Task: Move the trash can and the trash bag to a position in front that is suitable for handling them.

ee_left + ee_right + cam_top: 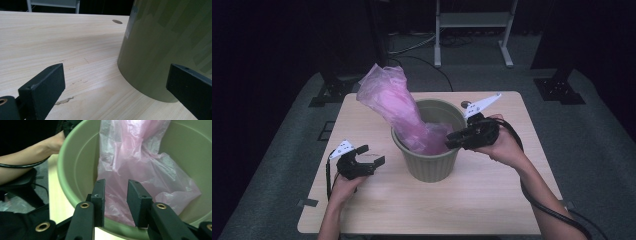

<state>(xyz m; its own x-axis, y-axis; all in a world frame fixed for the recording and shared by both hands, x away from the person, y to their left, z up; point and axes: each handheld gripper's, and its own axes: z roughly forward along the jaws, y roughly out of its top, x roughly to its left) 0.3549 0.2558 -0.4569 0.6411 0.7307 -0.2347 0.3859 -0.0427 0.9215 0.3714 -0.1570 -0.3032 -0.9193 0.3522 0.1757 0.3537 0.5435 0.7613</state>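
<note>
Bin point(432, 155) is sitting upright near the middle of the bench point(492, 200), olive green, open top. Pink plastic bag point(394, 107) is half in it: lower part is lying crumpled inside the bin, upper part is sticking up and leaning out over the rim toward the far left.

Right gripper point(454, 139) is hovering at the bin's right rim, pointing in over the opening. In the right gripper view its jaws are standing slightly apart with a narrow gap, tips over the rim and just in front of the bag point(140, 170); cannot tell whether they are touching the film, and nothing is sitting clamped between them. Bin wall point(75, 167) is curving round behind the bag there, and the person's other forearm point(27, 152) is showing beyond the rim.

Left gripper point(371, 156) is resting low on the bench just left of the bin, jaws spread wide and holding nothing. Left gripper view is showing the bin's outer wall point(162, 45) close ahead, reaching in front of the right-hand jaw, with bare wood point(62, 42) ahead of the other one. Not touching the bin as far as I can see.

Small dark round mark point(117, 21) is showing on the bench top beyond the bin.
</note>
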